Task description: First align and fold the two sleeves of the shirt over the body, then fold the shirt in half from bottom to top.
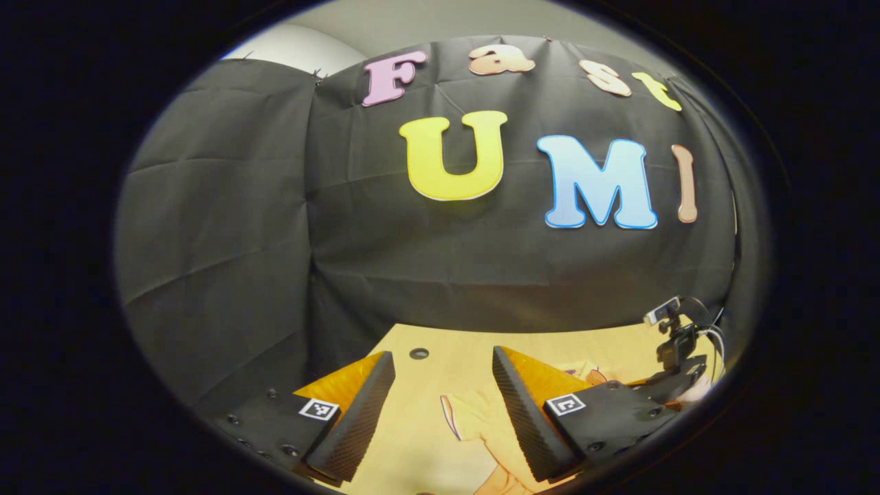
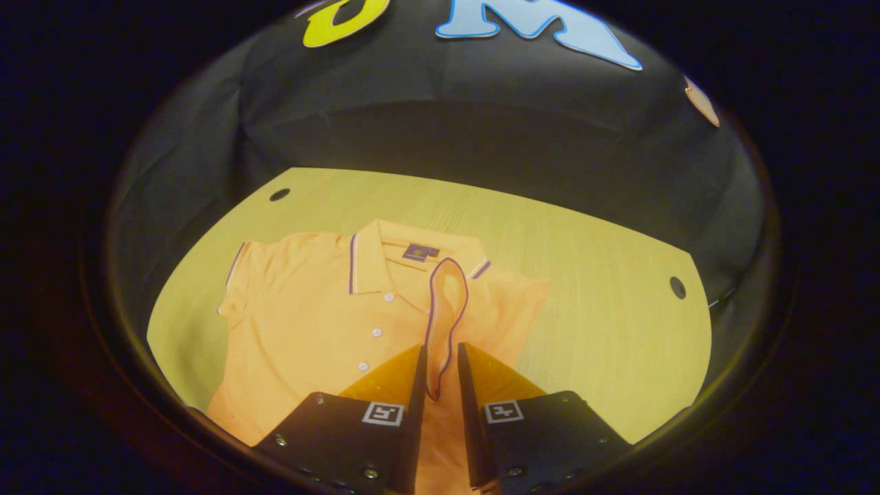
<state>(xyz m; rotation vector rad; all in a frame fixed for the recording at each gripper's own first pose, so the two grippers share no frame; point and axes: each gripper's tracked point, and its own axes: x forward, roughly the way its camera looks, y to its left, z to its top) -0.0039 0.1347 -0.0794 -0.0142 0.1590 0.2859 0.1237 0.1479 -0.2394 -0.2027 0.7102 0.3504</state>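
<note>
A: We start with the orange short-sleeved polo shirt (image 2: 323, 323), which lies flat and face up on the pale yellow wooden table (image 2: 605, 323) in the right gripper view, its purple-and-white-striped collar (image 2: 361, 265) toward the black cloth wall (image 2: 481, 130) and its white buttons running down the placket.

B: And its sleeves?

A: The one on the view's left (image 2: 240, 282) lies spread out to the side. The other one, the purple-edged sleeve (image 2: 445, 316), is lifted off the body and stands up as a narrow loop between the fingers of the right gripper (image 2: 440, 375). The jaws are nearly together with the cuff's lower end pinched in the slim gap, so we read that claw as grasping the sleeve.

B: What do we get from the left gripper view that the right one lacks?

A: Mostly the wall, seen from low down, plus a small black camera on a stand (image 1: 670, 330) with white cables at the table's far right edge. The left gripper (image 1: 443, 385) has its fingers spread wide apart with nothing between them. Beyond and below them we see a patch of the shirt (image 1: 481, 419) on the table, with a purple-edged hem just inside the gap.

B: Anything else on the table?

A: Dark round holes in the tabletop, one near the far left corner (image 2: 279, 194) and one near the right edge (image 2: 677, 287).
</note>
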